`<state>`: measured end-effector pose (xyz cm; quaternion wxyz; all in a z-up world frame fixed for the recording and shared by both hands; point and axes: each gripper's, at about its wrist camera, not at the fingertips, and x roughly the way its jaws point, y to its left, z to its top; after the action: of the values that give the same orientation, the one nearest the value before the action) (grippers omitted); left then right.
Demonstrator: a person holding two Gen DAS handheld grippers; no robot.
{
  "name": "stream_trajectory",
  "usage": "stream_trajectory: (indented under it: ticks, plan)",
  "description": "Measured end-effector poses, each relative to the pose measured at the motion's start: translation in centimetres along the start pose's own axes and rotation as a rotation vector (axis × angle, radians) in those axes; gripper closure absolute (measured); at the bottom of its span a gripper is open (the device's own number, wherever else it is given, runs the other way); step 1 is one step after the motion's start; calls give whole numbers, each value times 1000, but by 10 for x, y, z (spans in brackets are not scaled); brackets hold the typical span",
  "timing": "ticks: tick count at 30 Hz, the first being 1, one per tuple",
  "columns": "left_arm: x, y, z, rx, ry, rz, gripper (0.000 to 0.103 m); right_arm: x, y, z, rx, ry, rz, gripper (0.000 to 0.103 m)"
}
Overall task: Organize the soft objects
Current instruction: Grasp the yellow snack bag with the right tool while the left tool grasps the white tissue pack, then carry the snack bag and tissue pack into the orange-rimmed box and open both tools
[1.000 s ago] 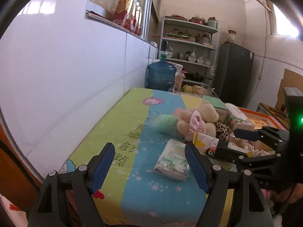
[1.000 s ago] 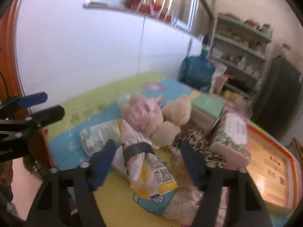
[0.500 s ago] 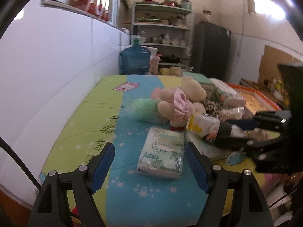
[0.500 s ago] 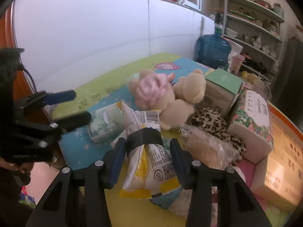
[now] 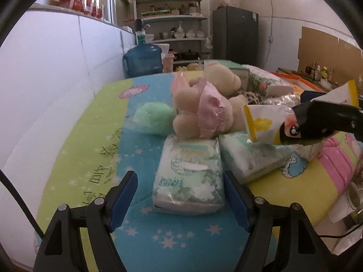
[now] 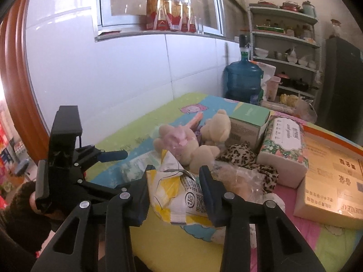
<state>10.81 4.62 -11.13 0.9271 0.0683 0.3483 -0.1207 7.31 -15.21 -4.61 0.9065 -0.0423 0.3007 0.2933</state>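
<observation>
A green-and-white tissue pack [image 5: 188, 176] lies on the colourful mat [image 5: 95, 158]. My left gripper [image 5: 179, 189] stands open around it, a finger on each side, with a gap on the left. My right gripper [image 6: 174, 181] is closing its jaws on a yellow-and-white packet [image 6: 172, 195], and both pads press on it. In the left wrist view that packet [image 5: 263, 122] hangs tilted above a second tissue pack [image 5: 249, 158]. Behind lie a pink-dressed plush [image 5: 199, 115], a beige teddy bear [image 5: 223, 79] and a green fluffy ball [image 5: 154, 117].
A floral tissue box [image 6: 285, 149], a green-topped carton [image 6: 247, 122], leopard cloth [image 6: 245, 156] and an orange-edged box [image 6: 333, 174] crowd the right side. A blue water jug [image 6: 242, 79] stands past the far edge. A white tiled wall [image 5: 56, 79] runs along the left.
My left gripper came down and forward until the tissue pack sat between its fingers. My right gripper narrowed onto the yellow packet and raised it off the pile.
</observation>
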Motion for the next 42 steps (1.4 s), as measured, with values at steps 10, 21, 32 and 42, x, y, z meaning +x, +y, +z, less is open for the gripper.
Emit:
stream_trajectory:
  ticks: [10, 21, 32, 42]
  plan:
    - [-5, 14, -8, -112, -52, -83, 54, 18, 3, -26, -14, 73, 8, 61]
    - [-41, 16, -8, -173, -125, -77, 54, 37, 5, -29, 16, 126, 36, 65]
    - [-64, -5, 6, -157, -181, -89, 54, -6, 4, -27, 55, -2, 21, 67]
    - [-85, -64, 43, -97, -264, -158, 54, -76, -40, -19, 169, -171, -95, 67]
